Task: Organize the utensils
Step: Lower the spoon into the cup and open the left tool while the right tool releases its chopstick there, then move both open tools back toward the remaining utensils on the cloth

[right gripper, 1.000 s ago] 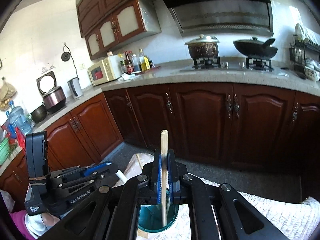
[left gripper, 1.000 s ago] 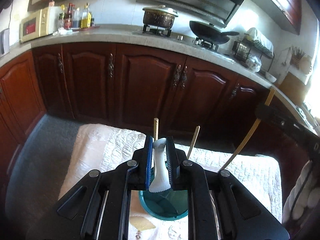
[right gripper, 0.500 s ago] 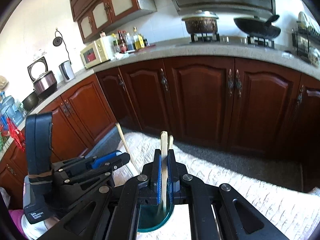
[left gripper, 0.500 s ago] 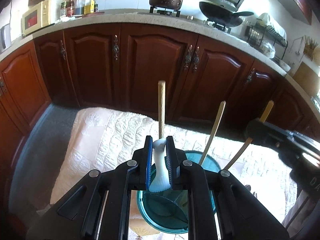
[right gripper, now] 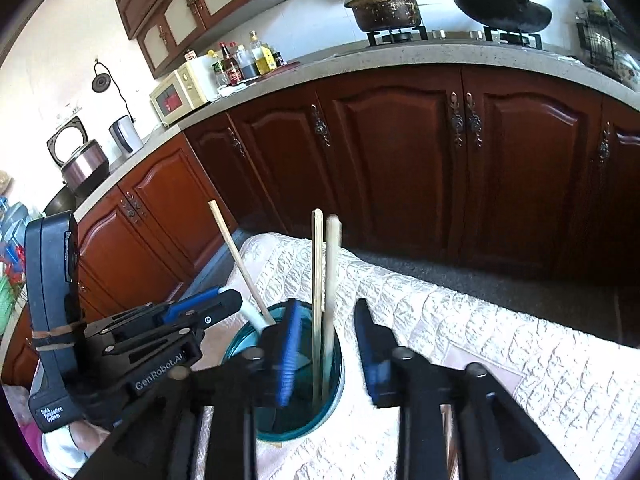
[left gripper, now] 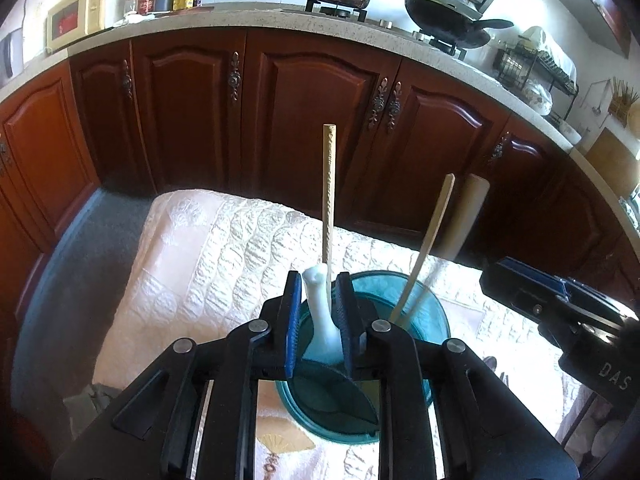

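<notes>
A teal cup (left gripper: pixel 440 320) (right gripper: pixel 338 376) stands on the white quilted cloth. My left gripper (left gripper: pixel 318 278) (right gripper: pixel 224 304) hangs over the cup's rim. Its jaws are opening, and the white spoon (left gripper: pixel 322 320) (right gripper: pixel 250 312) stands loosely between the pads with its bowl down in the cup. My right gripper (right gripper: pixel 328 304) (left gripper: pixel 560 308) is open and still widening over the cup. A thin wooden chopstick (right gripper: pixel 317 280) (left gripper: pixel 428 240) and a wider wooden handle (right gripper: pixel 331 280) (left gripper: pixel 468 220) stand free between its pads. A textured chopstick (left gripper: pixel 329 200) (right gripper: pixel 240 264) leans in the cup too.
The cloth-covered table (left gripper: pixel 220 260) (right gripper: pixel 460 320) ends near dark red cabinets (left gripper: pixel 312 120). Grey floor (left gripper: pixel 80 260) lies to its left. The counter carries a pot (right gripper: pixel 384 8), a wok (right gripper: pixel 504 8) and a microwave (right gripper: pixel 180 92).
Both grippers have come down to the cup. The right jaws opened and let go of the wooden handle, which now stands in the cup. The left jaws have eased off the spoon.
</notes>
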